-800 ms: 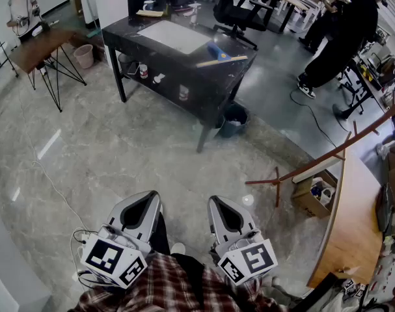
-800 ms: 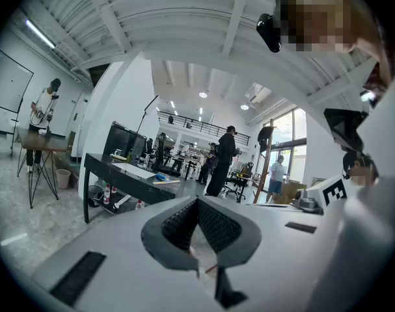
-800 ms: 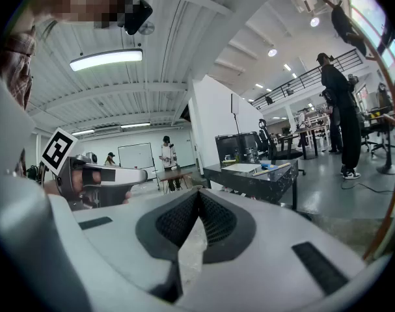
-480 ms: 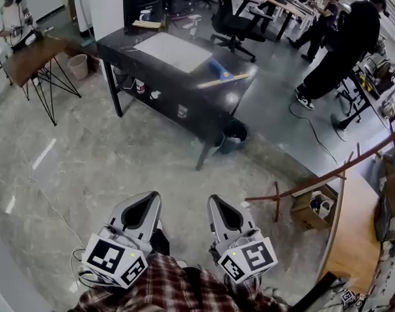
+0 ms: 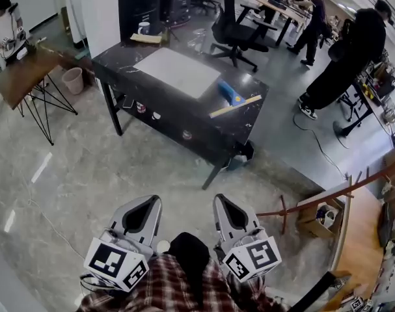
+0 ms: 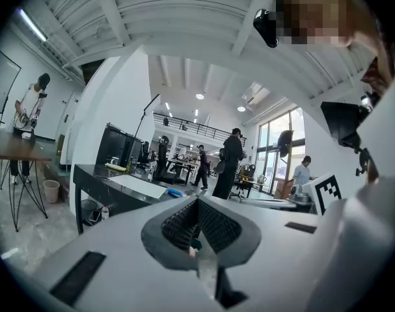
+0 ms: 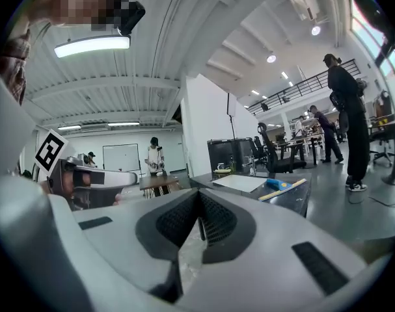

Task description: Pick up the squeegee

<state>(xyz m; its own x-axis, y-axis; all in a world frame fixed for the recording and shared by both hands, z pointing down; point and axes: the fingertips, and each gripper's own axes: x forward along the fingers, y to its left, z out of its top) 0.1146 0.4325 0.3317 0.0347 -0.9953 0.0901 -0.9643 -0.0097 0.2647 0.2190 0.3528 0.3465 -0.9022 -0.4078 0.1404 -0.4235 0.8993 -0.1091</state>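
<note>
**Head view.** The left tool (image 5: 148,203) and the right tool (image 5: 222,203) are held side by side low in the frame, over the floor (image 5: 86,168). Each has its jaws together and nothing in them. The squeegee (image 5: 235,106) (taken here to be the long pale bar) lies flat on the dark surface (image 5: 177,119), close to its right-hand edge. It is just beside a blue object (image 5: 231,93) and near a white sheet (image 5: 176,71), and well apart from both tools.

**Left gripper view.** The left tool (image 6: 197,203) has its jaws meeting at the tip, empty. The surface (image 6: 99,173) stands far off at left, and the bar cannot be made out here.

**Right gripper view.** The right tool (image 7: 198,199) is closed and empty. The squeegee (image 7: 283,188) shows far ahead on the surface (image 7: 295,203), next to the blue object (image 7: 273,183).

**Hazards (judged).**
- A tool that arrives without parting its jaws would nudge the bar rather than grasp it.
- The bar sits near the edge, so a push could send it to the floor.
- A loose aim could close on the blue object instead.
- A grip far from the bar's middle could let it swing.
</note>
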